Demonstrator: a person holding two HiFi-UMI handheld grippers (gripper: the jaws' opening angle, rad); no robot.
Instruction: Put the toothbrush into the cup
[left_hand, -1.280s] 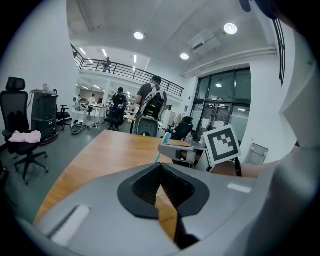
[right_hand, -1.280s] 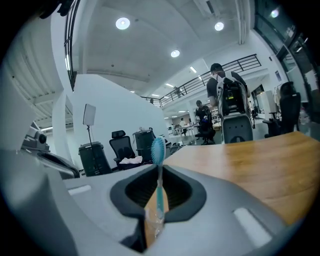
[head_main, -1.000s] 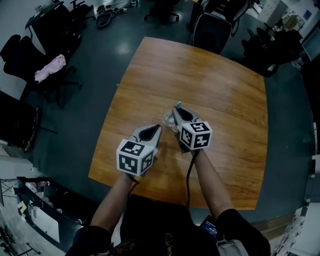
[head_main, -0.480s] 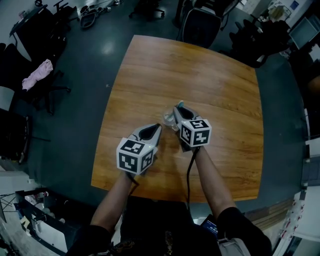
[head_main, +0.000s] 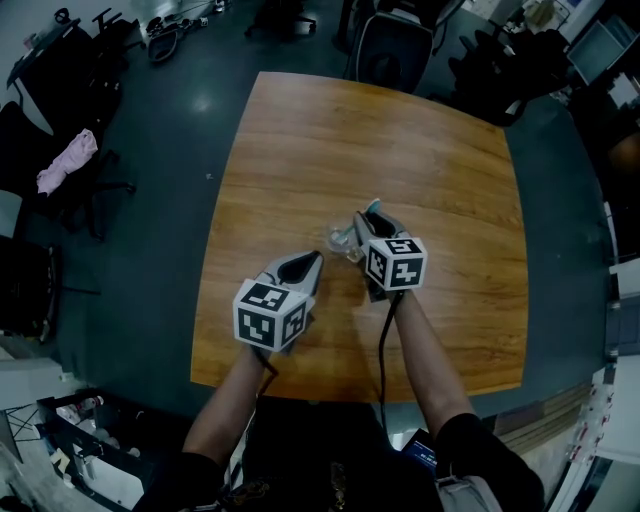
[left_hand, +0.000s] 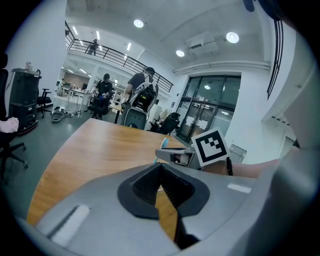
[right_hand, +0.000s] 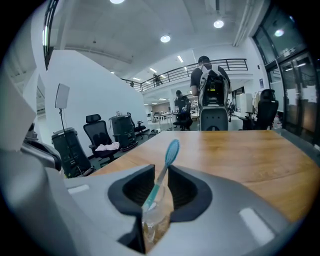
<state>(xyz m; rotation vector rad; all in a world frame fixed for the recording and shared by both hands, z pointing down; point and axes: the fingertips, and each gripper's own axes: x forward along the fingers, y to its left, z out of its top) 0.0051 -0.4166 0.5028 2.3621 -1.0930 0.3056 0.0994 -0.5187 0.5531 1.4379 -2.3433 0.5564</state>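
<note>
1. Office chairs ring a bare wooden tabletop (head_main: 420, 150), with both hands working near its middle.
2. Set against a moment ago, the hands sit almost where they were. What is new is the right claw (right_hand: 161, 168): its jaws are opening, and a gap shows on either side of the toothbrush (right_hand: 163, 172) that stands between them.
3. That reads as the release. The toothbrush's lower end is already down inside the clear cup (right_hand: 155, 222), so the task looks all but done.
4. The toothbrush's long axis runs close to upright, with the handle end down in the cup. Its blue brush head points up and leans away from the claw, slightly to the right in the right gripper view.
5. The left claw (left_hand: 160, 167) is pressed together with nothing in it, and it hangs just beside the right one without touching the cup.
</note>
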